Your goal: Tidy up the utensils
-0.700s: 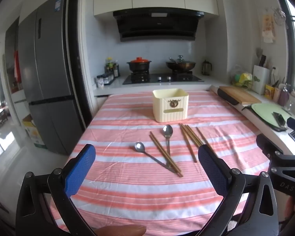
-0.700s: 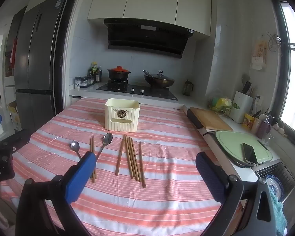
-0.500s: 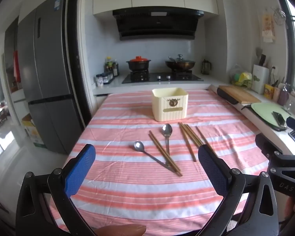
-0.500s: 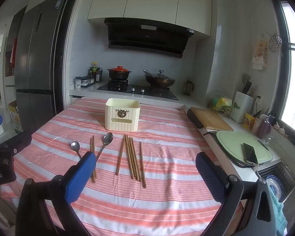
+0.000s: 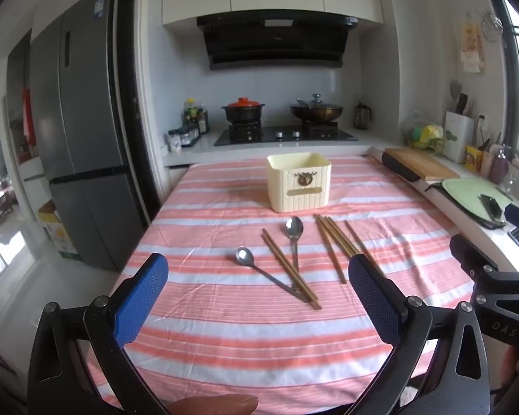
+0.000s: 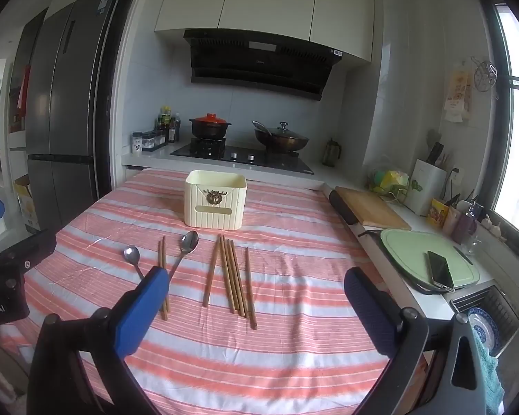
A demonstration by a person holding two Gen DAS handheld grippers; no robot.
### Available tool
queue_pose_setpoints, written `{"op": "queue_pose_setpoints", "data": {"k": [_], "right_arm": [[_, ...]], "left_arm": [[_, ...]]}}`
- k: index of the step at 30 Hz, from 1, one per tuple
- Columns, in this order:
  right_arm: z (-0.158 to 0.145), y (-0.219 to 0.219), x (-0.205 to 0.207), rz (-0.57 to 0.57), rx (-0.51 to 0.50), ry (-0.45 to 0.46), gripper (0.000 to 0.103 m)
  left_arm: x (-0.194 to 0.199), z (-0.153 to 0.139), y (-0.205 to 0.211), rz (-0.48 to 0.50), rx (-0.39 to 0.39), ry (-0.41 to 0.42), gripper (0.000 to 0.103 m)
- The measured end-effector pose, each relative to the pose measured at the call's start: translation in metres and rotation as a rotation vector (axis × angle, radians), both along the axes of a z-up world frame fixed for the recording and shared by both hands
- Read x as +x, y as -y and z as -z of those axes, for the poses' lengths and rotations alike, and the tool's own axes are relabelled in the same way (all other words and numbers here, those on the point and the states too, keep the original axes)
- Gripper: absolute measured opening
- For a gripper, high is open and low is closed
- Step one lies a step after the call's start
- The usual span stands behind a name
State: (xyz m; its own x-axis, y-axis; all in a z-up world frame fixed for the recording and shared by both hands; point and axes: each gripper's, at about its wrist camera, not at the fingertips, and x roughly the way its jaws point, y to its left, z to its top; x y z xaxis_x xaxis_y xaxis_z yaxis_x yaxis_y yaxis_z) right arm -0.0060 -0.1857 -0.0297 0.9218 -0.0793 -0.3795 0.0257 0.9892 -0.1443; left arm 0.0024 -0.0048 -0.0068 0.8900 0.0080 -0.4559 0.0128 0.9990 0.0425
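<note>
A cream utensil box [image 5: 299,181] [image 6: 215,203] stands on the striped tablecloth. In front of it lie two metal spoons [image 5: 293,231] [image 5: 244,256] [image 6: 189,242] [image 6: 131,255], a pair of wooden chopsticks [image 5: 289,267] [image 6: 163,273] crossing their handles, and several more chopsticks [image 5: 335,240] [image 6: 230,275] to the right. My left gripper [image 5: 257,302] is open and empty, above the table's near part. My right gripper [image 6: 256,306] is open and empty, to the right of the left one, whose body shows in the right wrist view [image 6: 14,269].
A counter on the right holds a wooden board [image 6: 370,207], a green board [image 6: 429,259] with a phone [image 6: 440,270], and jars. A stove with a red-lidded pot [image 6: 210,126] and a wok [image 6: 281,138] is behind. A fridge [image 5: 83,159] stands left.
Both views have shifted very slightly; the utensils and box lie as before. Both grippers stay open.
</note>
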Motion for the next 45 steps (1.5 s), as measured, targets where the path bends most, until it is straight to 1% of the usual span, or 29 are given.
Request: {"op": "queue_pose_setpoints", "data": {"k": [6, 17, 18, 28, 45], "right_arm": [[0.000, 0.002, 0.000, 0.001, 0.001, -0.001, 0.103], [0.003, 0.005, 0.002, 0.007, -0.004, -0.007, 0.103], [0.003, 0.004, 0.002, 0.007, -0.004, -0.008, 0.103], [0.006, 0.005, 0.006, 0.010, 0.002, -0.018, 0.103], [0.009, 0.012, 0.008, 0.020, 0.007, -0.023, 0.103]], "left_arm": [[-0.002, 0.002, 0.005, 0.003, 0.002, -0.004, 0.103], [0.002, 0.010, 0.000, -0.001, -0.006, -0.024, 0.103], [0.006, 0.007, 0.002, 0.001, -0.004, -0.027, 0.103], [0.012, 0.011, 0.004, 0.005, -0.001, -0.043, 0.103], [0.014, 0.015, 0.005, 0.007, -0.001, -0.054, 0.103]]}}
